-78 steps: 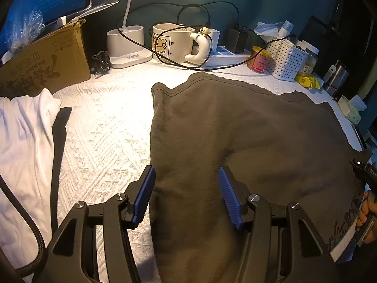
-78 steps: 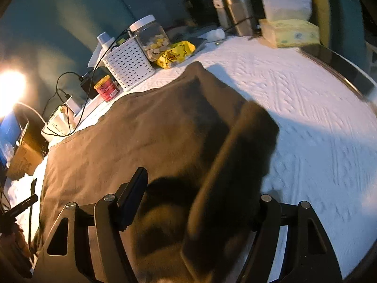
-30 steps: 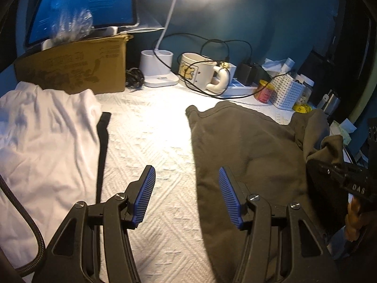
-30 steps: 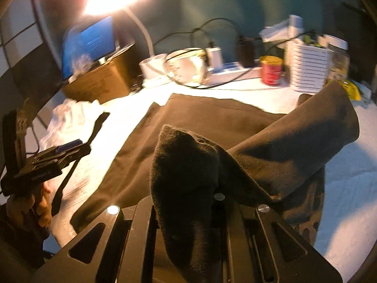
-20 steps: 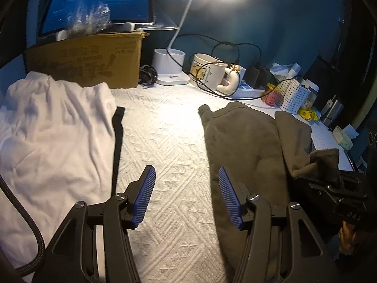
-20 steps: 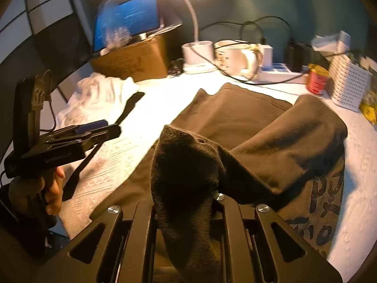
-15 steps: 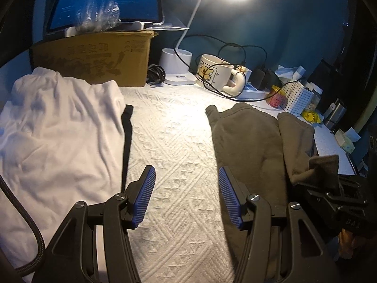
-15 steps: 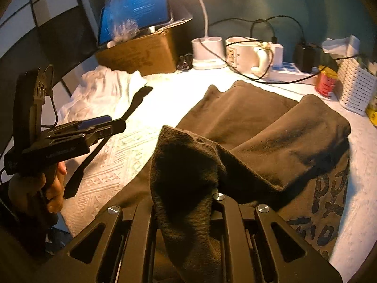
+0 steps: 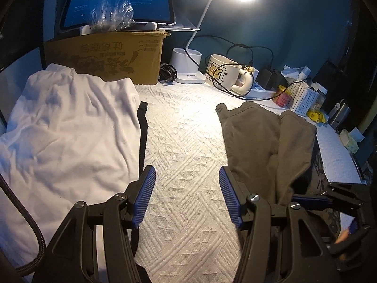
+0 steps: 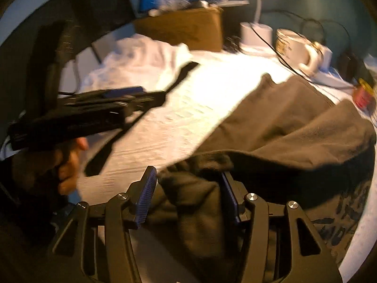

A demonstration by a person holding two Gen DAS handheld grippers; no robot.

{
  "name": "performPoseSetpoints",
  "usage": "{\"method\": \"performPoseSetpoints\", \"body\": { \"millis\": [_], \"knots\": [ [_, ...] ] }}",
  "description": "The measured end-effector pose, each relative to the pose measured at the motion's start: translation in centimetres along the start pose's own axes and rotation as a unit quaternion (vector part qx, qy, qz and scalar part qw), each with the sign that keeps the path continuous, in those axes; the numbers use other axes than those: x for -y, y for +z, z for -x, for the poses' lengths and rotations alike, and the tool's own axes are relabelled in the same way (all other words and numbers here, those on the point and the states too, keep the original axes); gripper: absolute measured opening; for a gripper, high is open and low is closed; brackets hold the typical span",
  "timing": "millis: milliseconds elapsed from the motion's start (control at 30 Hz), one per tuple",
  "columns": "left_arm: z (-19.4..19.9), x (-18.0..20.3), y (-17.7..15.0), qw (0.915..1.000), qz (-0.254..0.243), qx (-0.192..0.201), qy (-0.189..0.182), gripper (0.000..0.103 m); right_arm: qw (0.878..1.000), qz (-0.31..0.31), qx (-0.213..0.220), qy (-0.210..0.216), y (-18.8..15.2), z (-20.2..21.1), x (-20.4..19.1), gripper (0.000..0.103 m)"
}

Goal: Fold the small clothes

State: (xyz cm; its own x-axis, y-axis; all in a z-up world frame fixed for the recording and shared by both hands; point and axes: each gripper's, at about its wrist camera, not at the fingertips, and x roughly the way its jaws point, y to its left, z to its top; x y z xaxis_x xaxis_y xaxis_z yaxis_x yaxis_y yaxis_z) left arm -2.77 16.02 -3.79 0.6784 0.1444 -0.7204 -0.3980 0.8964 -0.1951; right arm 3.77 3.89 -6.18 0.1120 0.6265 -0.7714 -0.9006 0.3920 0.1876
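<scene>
A dark brown garment [image 9: 264, 139] lies on the white quilted cover [image 9: 186, 146] at the right, its right part folded over toward the left. My left gripper [image 9: 187, 195] is open and empty over bare cover, left of the garment's edge. My right gripper [image 10: 188, 193] is open, and a bunched corner of the brown garment [image 10: 294, 127] lies loose between its blue pads [image 10: 147, 193]. The right gripper also shows at the lower right of the left wrist view [image 9: 329, 202]. The left gripper shows at the left of the right wrist view [image 10: 89, 113].
A white garment [image 9: 66, 132] lies in a heap at the left. A cardboard box [image 9: 106, 59], a monitor, a lamp base [image 9: 188, 68], a mug [image 9: 223, 73], cables, a red tin [image 9: 281, 95] and a white basket [image 9: 301, 99] line the back. A tissue box [image 9: 351, 139] sits at the far right.
My right gripper carried the garment's corner leftward over the garment, lowered it and opened its jaws. My left gripper drew back and left, off the garment.
</scene>
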Motion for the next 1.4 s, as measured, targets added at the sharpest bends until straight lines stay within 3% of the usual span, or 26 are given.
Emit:
{"method": "performPoseSetpoints", "body": {
  "millis": [200, 433, 700, 933, 1067, 1267, 1333, 1367, 1400],
  "knots": [
    [0.5, 1.4, 0.8, 0.9999, -0.015, 0.004, 0.001, 0.056, 0.999, -0.009, 0.045, -0.005, 0.2, 3.5, 0.2, 0.056],
    [0.6, 4.7, 2.4, 0.9995, -0.027, 0.010, -0.010, 0.056, 0.994, -0.044, 0.093, -0.024, -0.9, 7.4, 3.8, 0.056],
    [-1.6, 12.8, 4.1, 0.9943, -0.077, -0.021, -0.071, 0.056, 0.985, -0.113, 0.105, -0.083, -4.6, 10.0, 11.2, 0.056],
    [-4.6, 20.7, 4.4, 0.9769, -0.168, -0.067, -0.113, 0.056, 0.965, -0.208, 0.108, -0.120, -9.1, 12.2, 18.6, 0.056],
    [-6.3, 23.6, 4.1, 0.9672, -0.212, -0.081, -0.114, 0.056, 0.953, -0.248, 0.113, -0.128, -11.2, 13.2, 21.6, 0.056],
    [-10.2, 26.0, 2.7, 0.9468, -0.299, -0.111, -0.045, 0.056, 0.946, -0.276, 0.117, -0.126, -12.4, 14.1, 23.8, 0.056],
    [-10.8, 25.7, 2.4, 0.9397, -0.322, -0.108, -0.040, 0.055, 0.945, -0.279, 0.117, -0.126, -12.4, 14.0, 24.2, 0.056],
    [-10.9, 25.4, 2.4, 0.9391, -0.324, -0.107, -0.039, 0.053, 0.944, -0.281, 0.117, -0.125, -12.5, 14.0, 24.3, 0.056],
    [-11.0, 24.8, 2.6, 0.9409, -0.320, -0.104, -0.042, 0.040, 0.944, -0.283, 0.116, -0.124, -12.5, 13.9, 24.4, 0.056]
  ]
}}
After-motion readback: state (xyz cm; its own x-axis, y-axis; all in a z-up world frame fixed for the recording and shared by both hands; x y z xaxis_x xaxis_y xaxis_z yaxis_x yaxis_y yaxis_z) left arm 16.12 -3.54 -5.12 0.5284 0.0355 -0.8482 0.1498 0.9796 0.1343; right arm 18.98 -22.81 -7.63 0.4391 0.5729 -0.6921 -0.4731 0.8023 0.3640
